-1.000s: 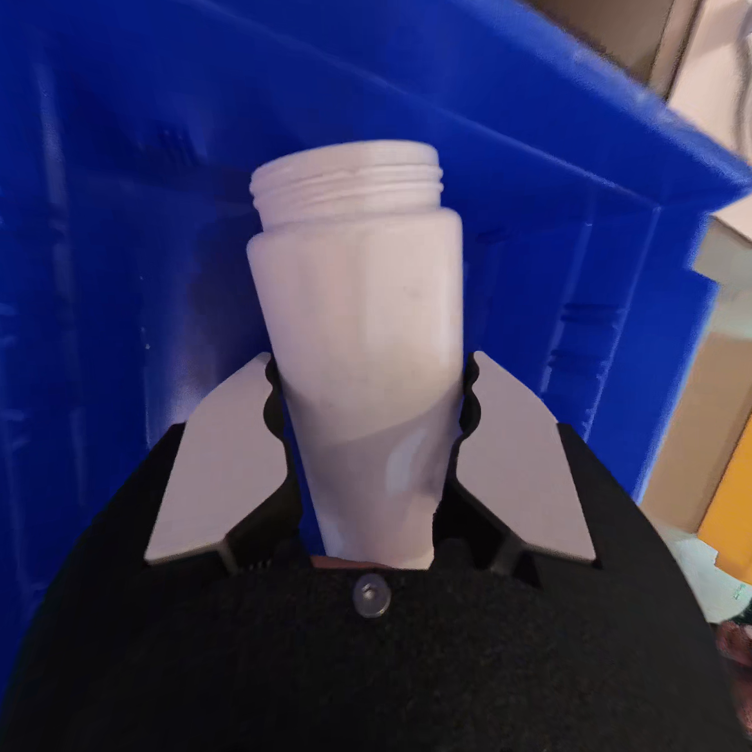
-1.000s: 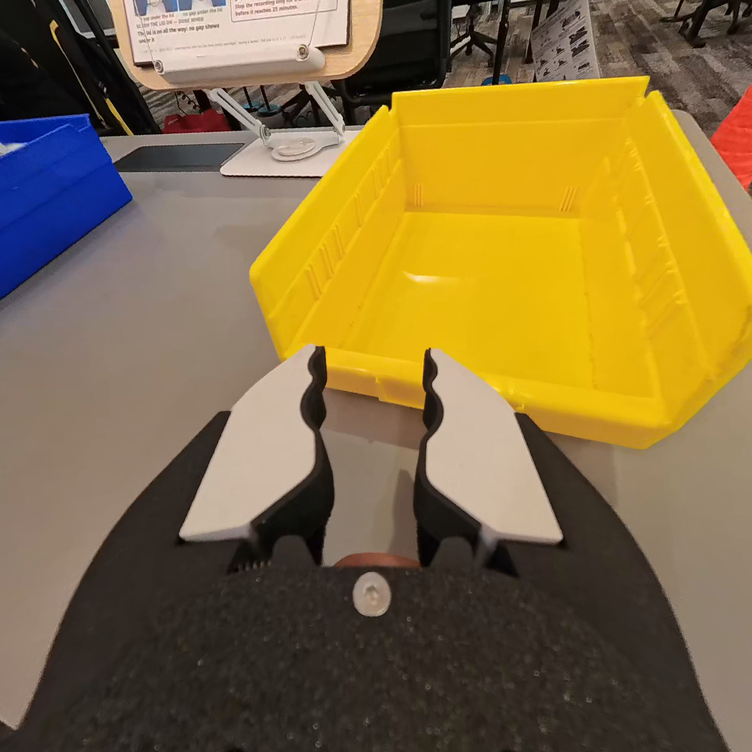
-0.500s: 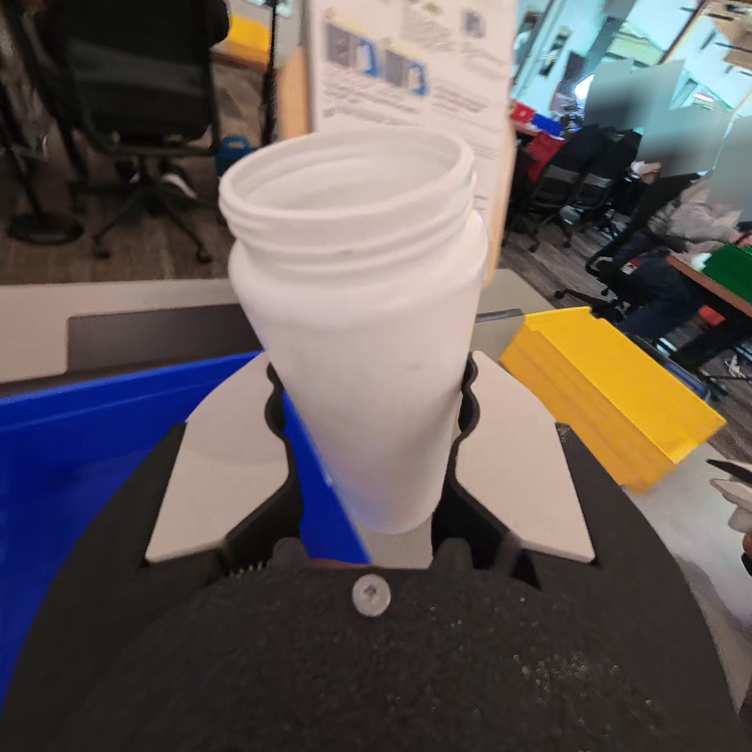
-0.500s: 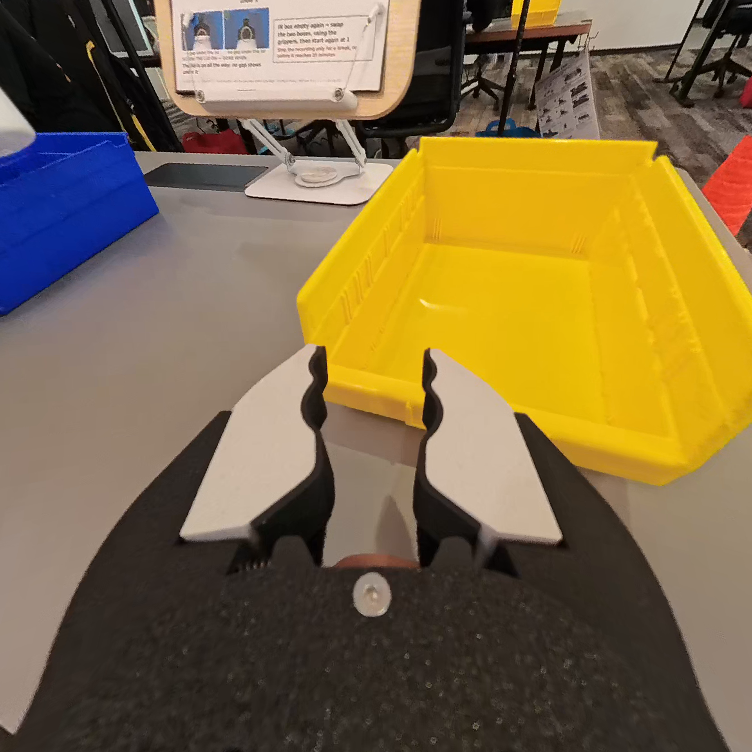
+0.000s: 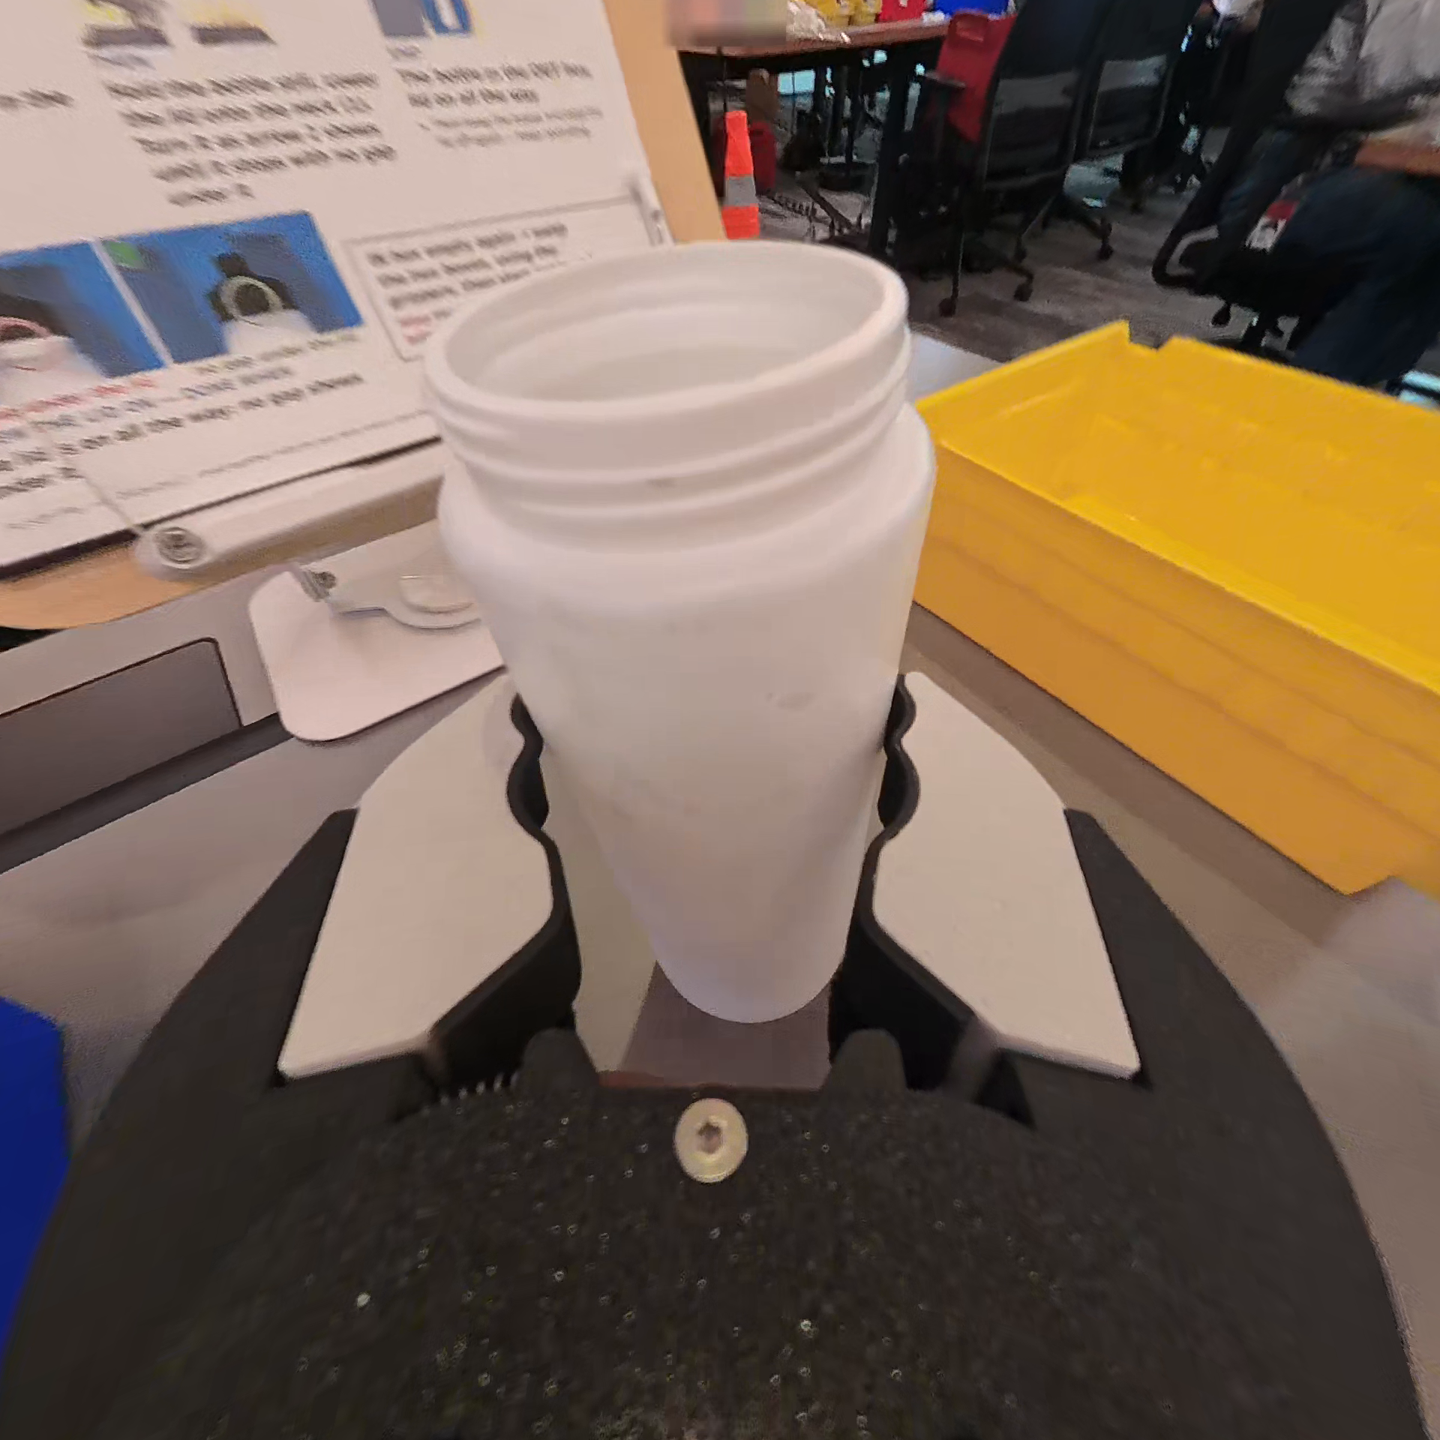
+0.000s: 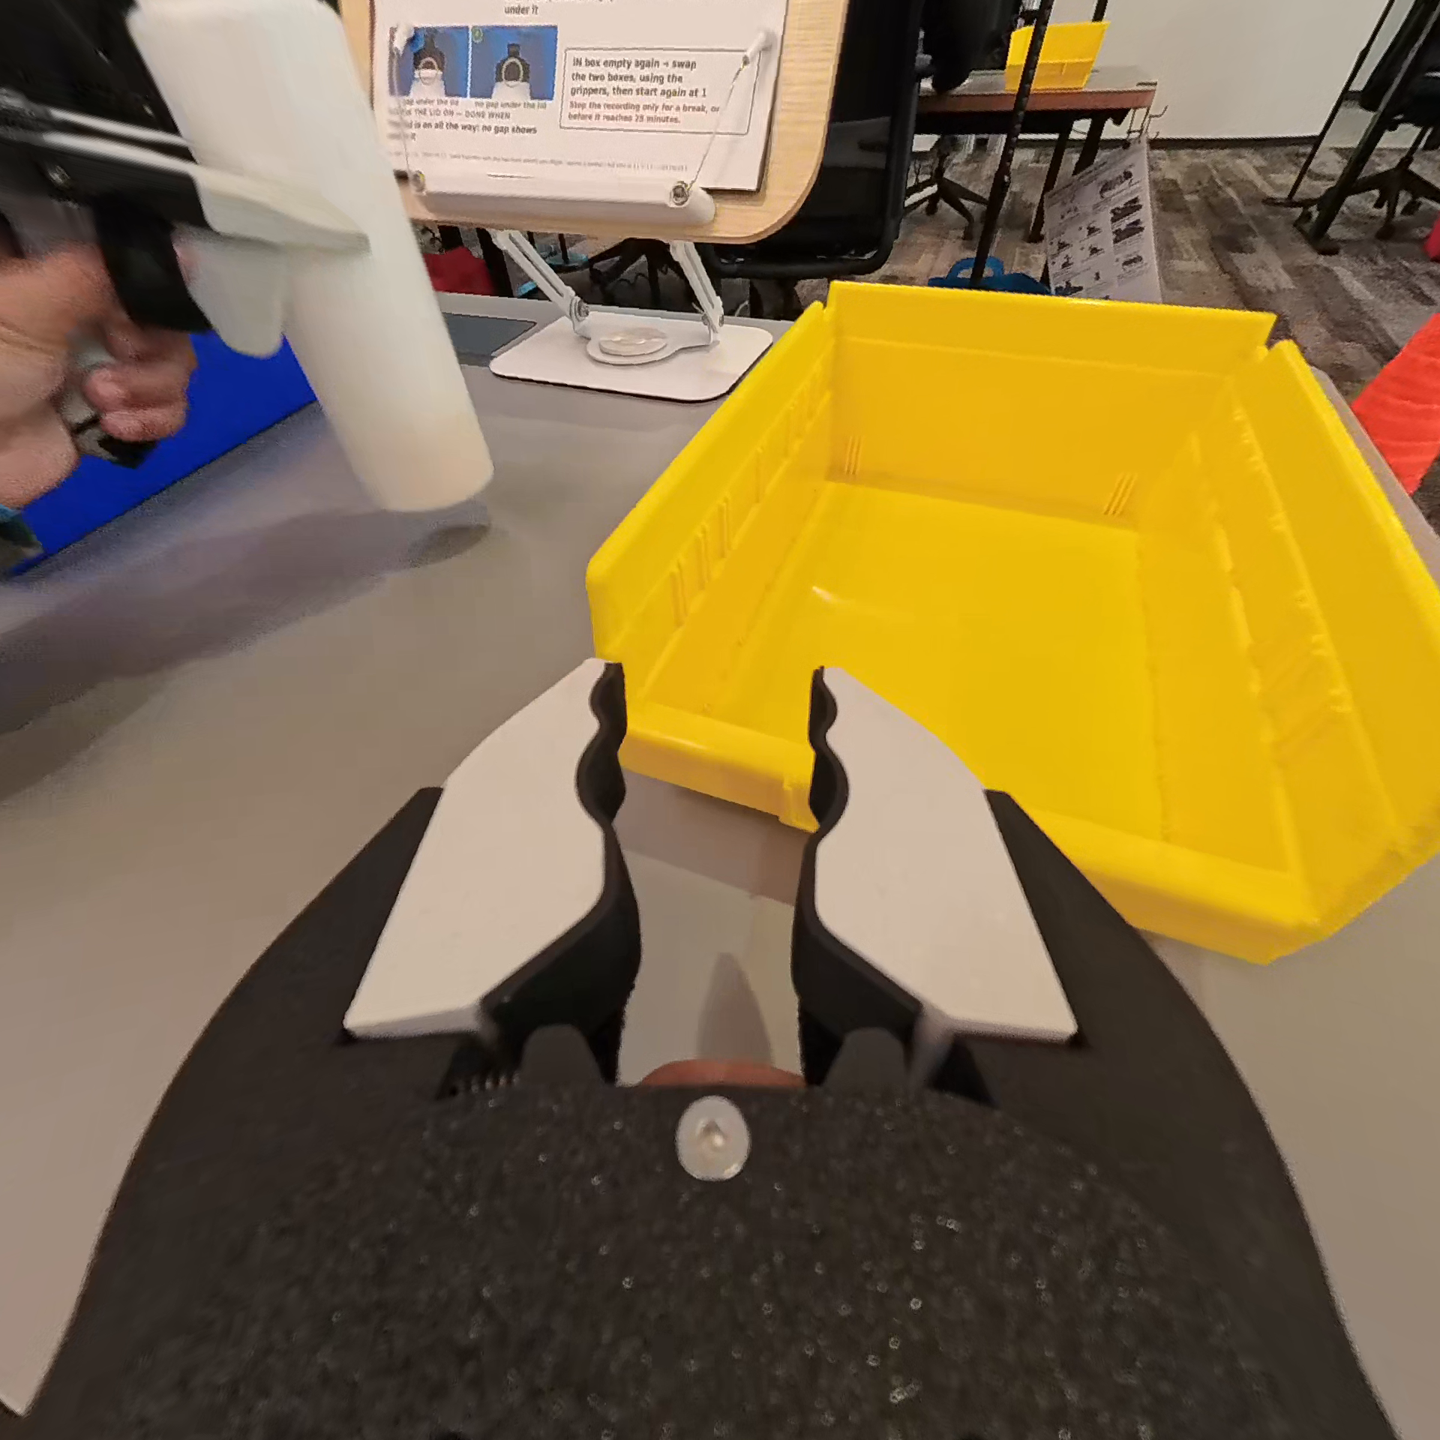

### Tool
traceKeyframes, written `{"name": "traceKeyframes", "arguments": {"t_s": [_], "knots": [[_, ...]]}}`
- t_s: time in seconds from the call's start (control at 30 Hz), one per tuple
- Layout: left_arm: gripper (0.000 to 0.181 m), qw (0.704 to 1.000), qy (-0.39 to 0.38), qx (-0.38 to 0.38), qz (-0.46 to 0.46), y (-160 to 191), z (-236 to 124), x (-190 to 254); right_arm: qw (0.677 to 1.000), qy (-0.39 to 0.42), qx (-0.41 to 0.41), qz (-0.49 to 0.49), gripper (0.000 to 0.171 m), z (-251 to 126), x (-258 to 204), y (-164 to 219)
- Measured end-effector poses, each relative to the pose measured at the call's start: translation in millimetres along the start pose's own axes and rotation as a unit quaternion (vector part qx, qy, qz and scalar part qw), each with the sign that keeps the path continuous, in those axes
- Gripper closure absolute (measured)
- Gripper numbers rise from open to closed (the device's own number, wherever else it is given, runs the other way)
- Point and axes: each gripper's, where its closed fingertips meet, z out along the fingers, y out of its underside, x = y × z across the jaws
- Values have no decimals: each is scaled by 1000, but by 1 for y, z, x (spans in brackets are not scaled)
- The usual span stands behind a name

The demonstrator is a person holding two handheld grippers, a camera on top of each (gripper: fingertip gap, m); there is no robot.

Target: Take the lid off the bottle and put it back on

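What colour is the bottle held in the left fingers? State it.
White, all over: the bottle shows best in the left wrist view.

Printed instruction sheet point(image 6: 577, 86) on a wooden stand (photos too); second sheet point(image 6: 1099, 226) behind.

The left wrist camera is looking forward along its fingers, very close to the white bottle point(image 5: 686, 623), facing the instruction board point(image 5: 234, 273) and yellow bin point(image 5: 1215, 592). The right wrist camera is sitting low over the grey table point(image 6: 273, 740), facing the same bin point(image 6: 1013, 623) and board point(image 6: 592, 101), seeing the bottle point(image 6: 335, 257) farther off at upper left
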Motion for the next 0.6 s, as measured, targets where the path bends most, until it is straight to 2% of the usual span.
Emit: {"name": "traceKeyframes", "arguments": {"t_s": [0.13,0.37,0.5,0.6], "knots": [[97,1000,5,-12,28,15,9,11,1000,-9,-3,13,126,1,0,3],[96,999,11,16,29,19,0,15,1000,-18,-9,-6,126,6,-13,5],[95,999,11,19,25,16,-4,15,999,-39,17,-22,124,5,-32,-8],[91,999,23,27,15,9,-12,18,995,-86,47,-18,120,8,-58,-24]]}}
